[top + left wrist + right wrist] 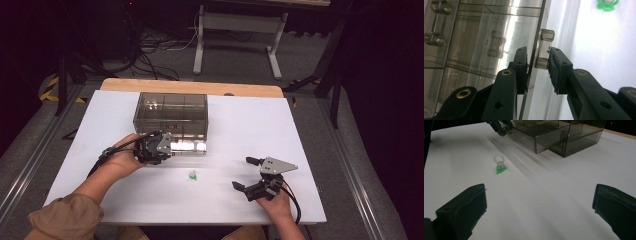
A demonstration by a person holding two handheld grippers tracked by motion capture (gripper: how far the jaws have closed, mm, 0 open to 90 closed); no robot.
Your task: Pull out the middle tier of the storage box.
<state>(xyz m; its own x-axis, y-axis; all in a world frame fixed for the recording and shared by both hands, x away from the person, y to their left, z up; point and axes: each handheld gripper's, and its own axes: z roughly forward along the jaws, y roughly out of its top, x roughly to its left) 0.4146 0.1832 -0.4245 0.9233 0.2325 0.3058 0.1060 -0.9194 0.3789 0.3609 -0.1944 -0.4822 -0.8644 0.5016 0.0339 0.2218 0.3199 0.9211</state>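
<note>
Left gripper view: left tool (537,67) is clamping the smoky clear drawer handle (544,48); it should be pulling straight outward. Right tool (539,207) is resting with jaws apart.

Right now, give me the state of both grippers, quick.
Left gripper: shut on the drawer front of the smoky clear box, one jaw behind the panel, one against its handle.
Right gripper: open, empty, above the white table.
</note>
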